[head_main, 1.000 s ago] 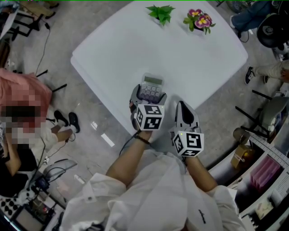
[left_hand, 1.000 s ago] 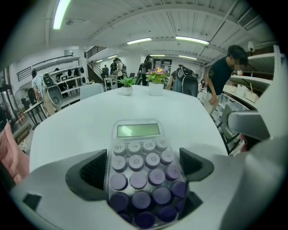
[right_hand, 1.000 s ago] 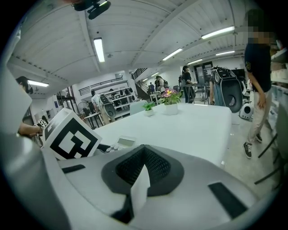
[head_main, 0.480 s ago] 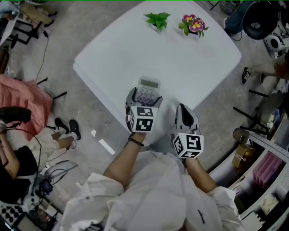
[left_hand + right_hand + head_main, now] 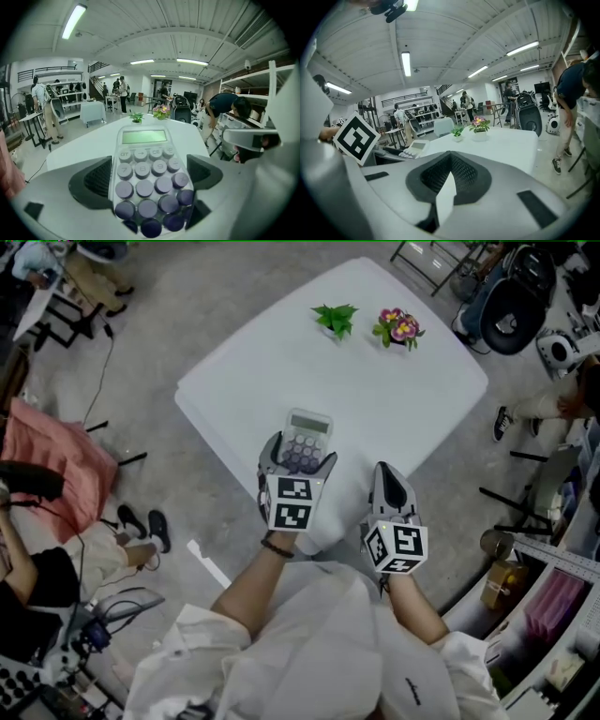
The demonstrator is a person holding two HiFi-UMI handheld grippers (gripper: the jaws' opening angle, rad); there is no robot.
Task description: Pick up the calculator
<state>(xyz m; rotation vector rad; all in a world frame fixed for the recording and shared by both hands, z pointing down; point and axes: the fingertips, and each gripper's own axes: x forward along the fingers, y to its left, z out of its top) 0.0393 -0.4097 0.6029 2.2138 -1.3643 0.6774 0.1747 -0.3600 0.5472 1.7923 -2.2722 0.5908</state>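
A pale calculator (image 5: 304, 441) with purple round keys and a green display is held in my left gripper (image 5: 298, 459), which is shut on its lower end. In the left gripper view the calculator (image 5: 146, 180) fills the space between the dark pads (image 5: 96, 180), its display end sticking out over the white table (image 5: 89, 143). My right gripper (image 5: 387, 486) hovers to the right near the table's front corner, jaws shut with nothing between them. From the right gripper view the calculator (image 5: 414, 148) shows at the left, beside the left gripper's marker cube (image 5: 356, 137).
The white table (image 5: 375, 399) carries a green plant (image 5: 335, 319) and a pink flower pot (image 5: 397, 329) at its far side. Chairs, cables and seated people surround it on the floor. Shelving stands at the lower right.
The left gripper still holds the calculator, now slightly higher in the view. The camera view has shifted, so the table sits further right and up. The right gripper has barely moved.
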